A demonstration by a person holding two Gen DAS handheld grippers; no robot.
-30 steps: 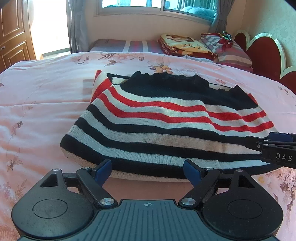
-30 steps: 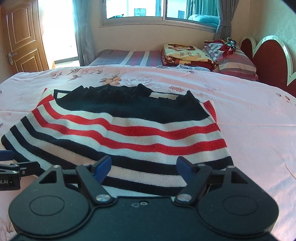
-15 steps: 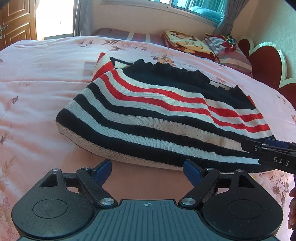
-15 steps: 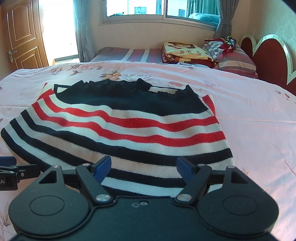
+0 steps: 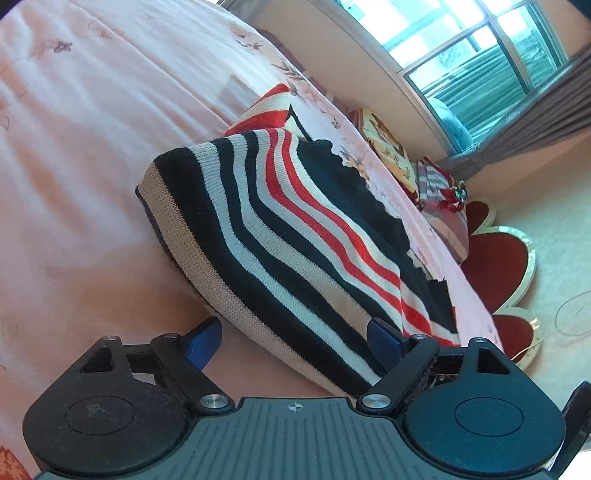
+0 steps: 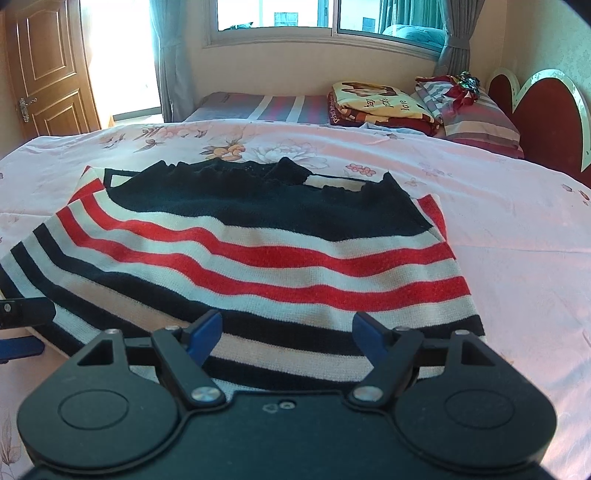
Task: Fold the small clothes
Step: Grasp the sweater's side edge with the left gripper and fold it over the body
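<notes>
Both grippers, left [image 5: 295,341] and right [image 6: 286,338], sit with jaws spread wide, gripping nothing, right at the near hem of the striped sweater [image 6: 258,254] lying folded on the pink floral bedspread [image 6: 517,229]; pillows [image 6: 476,118] way behind.

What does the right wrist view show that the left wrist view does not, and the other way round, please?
Only the right wrist view shows the wooden door, the left gripper at the sweater's left edge, and the sweater's full width. Only the left wrist view, strongly tilted, shows the sweater's folded near-left corner close up. Both show the striped sweater on the pink floral bedsheet, the stacked bedding, the window and the red headboard.
</notes>
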